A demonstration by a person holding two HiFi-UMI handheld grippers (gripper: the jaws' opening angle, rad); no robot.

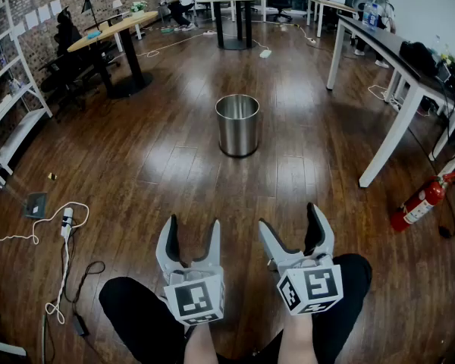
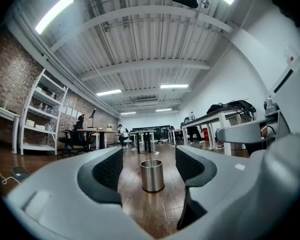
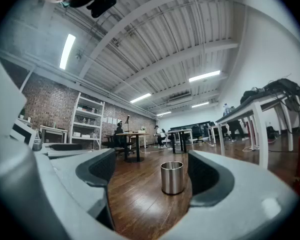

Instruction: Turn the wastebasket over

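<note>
We are viewing the opening stage of the task. The steel wastebasket point(image 1: 237, 124) is standing upright on the wooden floor point(image 1: 174, 165), mouth facing up, out in the open middle of the floor and well apart from both grippers. It is lying between the round wooden table point(image 1: 110, 32) toward the floor's left edge and the long white table point(image 1: 394, 67) along its right edge. We are judging that nothing of the turnover is done yet: the approach, the grasp and the inversion are all remaining.

The left gripper point(image 1: 193, 226) and the right gripper point(image 1: 288, 218) are hovering side by side near the floor's near edge, just above the person's knees, both pointing roughly level at the wastebasket. In the left gripper view, the fingers point(image 2: 107, 171) are standing spread wide, and the wastebasket is appearing far off in the gap between them, untouched. In the right gripper view, the fingers point(image 3: 210, 176) are likewise spread as wide as they go, framing the distant wastebasket and holding nothing.

As for contents, we are seeing only bare, shiny inner wall through the wastebasket's open mouth in the head view. No rubbish or liner is showing, though the very bottom is hard to make out.

A red fire extinguisher point(image 1: 421, 202) is lying near the floor's right edge, and a white power strip point(image 1: 66, 222) with its cable near the left.
</note>
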